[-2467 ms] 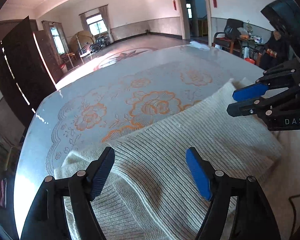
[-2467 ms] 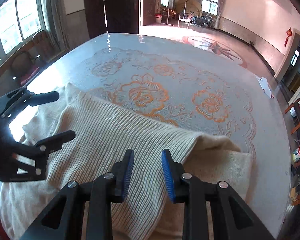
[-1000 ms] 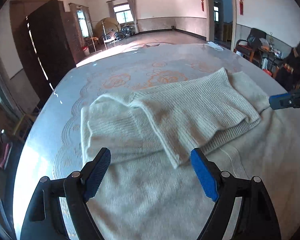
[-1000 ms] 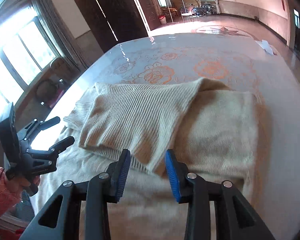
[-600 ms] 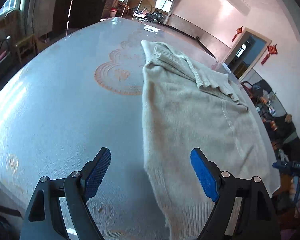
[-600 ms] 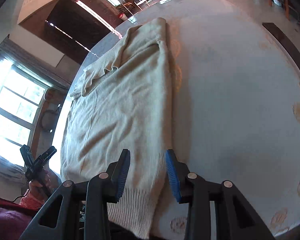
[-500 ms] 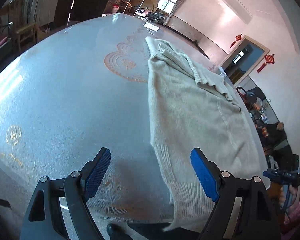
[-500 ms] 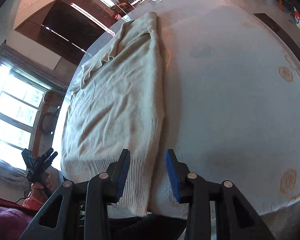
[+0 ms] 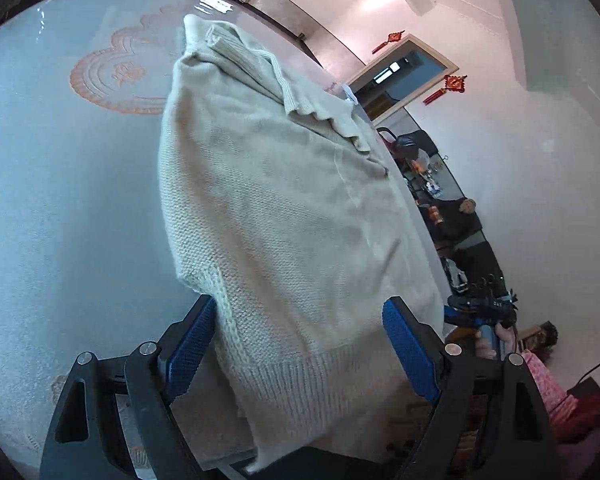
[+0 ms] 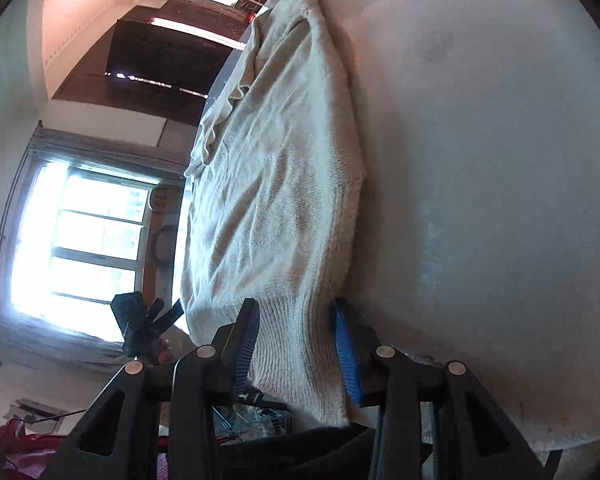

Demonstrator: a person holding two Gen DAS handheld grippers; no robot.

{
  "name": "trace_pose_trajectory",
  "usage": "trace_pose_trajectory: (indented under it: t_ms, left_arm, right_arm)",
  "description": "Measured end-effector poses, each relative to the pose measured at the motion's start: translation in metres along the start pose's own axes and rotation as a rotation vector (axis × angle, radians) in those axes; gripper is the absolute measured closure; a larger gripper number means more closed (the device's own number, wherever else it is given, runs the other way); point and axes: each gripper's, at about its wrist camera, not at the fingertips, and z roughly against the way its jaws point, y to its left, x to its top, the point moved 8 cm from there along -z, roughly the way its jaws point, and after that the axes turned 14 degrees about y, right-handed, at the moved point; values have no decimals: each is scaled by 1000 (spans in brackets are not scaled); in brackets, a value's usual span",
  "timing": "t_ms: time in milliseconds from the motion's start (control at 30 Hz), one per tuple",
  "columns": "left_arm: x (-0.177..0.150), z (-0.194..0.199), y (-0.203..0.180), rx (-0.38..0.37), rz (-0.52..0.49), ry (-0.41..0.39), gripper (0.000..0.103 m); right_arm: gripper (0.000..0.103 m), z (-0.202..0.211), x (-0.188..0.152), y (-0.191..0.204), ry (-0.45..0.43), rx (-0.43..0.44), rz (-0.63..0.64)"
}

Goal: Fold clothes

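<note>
A cream knit sweater (image 9: 276, 184) lies flat on the table with its sleeves folded across the far end and its ribbed hem (image 9: 300, 384) hanging over the near edge. My left gripper (image 9: 296, 344) is open, its blue pads on either side of the hem's left corner. My right gripper (image 10: 296, 340) is open, straddling the hem's right corner (image 10: 296, 360) of the sweater (image 10: 284, 184). Each gripper shows small in the other's view: the right one (image 9: 480, 312) and the left one (image 10: 148, 320).
The table (image 9: 60, 184) has a pale cloth with an orange floral pattern (image 9: 112, 80) under glass. Its near edge runs just under both grippers. A bright window (image 10: 88, 240), dark cabinets (image 10: 160, 60) and a doorway (image 9: 400, 76) surround the table.
Both grippers have drawn back from the folded sleeves to the near edge of the table and dropped low. Each now straddles a corner of the hem. Both stay open.
</note>
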Motion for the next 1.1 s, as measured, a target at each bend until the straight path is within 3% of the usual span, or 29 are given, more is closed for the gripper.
trace_pose_trajectory:
  t_ms: [167,233,267,333,367,400,633,767,967,1100]
  left_arm:
    - [-5,-11,-13,-33,-23,72,18]
    - [-10,-14,-17,-26,-36,81,18]
    - [-13,-15,-19,-10,-47,78,19]
    - [-18,-18,-21,38,-58,86,36]
    - [-21,-23,-18,46,-39,107,69]
    - [-25,-29,-15,51,-17,130,92]
    - [-35,-26,-7,-119,115,63,93]
    - [-39,-6,-18,-257,163,-10,93]
    - [-60,21,-31,-364,191,-38,93]
    - [-63,38,-33,-439,238,-62,93]
  right_arm:
    - [65,-29,14,15,76,-11,-4]
    - [70,-37,17,19,86,-44,2]
    - [80,-40,18,20,90,-68,4]
    - [92,-41,16,17,89,-110,-12]
    - [93,-41,16,15,84,-100,-43]
    - [94,-41,15,13,77,-87,-68]
    - [94,-44,6,5,32,22,-166]
    - [94,-38,0,16,-19,137,-172]
    - [94,-35,-33,36,-19,225,-145]
    - [94,-32,-56,37,-12,302,-194]
